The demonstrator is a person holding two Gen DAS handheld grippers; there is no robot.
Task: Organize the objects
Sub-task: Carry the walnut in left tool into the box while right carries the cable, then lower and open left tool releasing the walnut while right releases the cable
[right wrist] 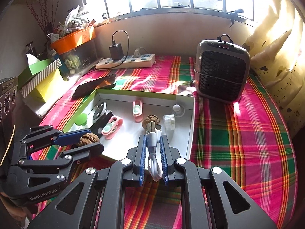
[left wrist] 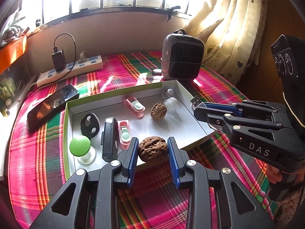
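**Q:** What do you have hold of over the white tray (left wrist: pixel 192 126)?

**A:** My left gripper (left wrist: pixel 153 148), jaws partly closed, pinches a walnut (left wrist: pixel 152 149) above the tray's near edge. My right gripper (right wrist: pixel 153 148), jaws almost fully closed, clamps a white USB cable (right wrist: pixel 154 135) just above the tray's near right corner, plug pointing inward.

**Q:** And the rest?

**A:** A second walnut (left wrist: pixel 158 111) lies inside the tray, beside a small clear jar (left wrist: pixel 171 104), with two pink clips, a black device and a green knob (left wrist: pixel 80 145) towards its left side.

**Q:** What could go wrong?

**A:** I judge the round, ridged walnut may roll off the tray's rim if I let go too early; the cable's loose tail may snag that rim, or the plug may knock the jar
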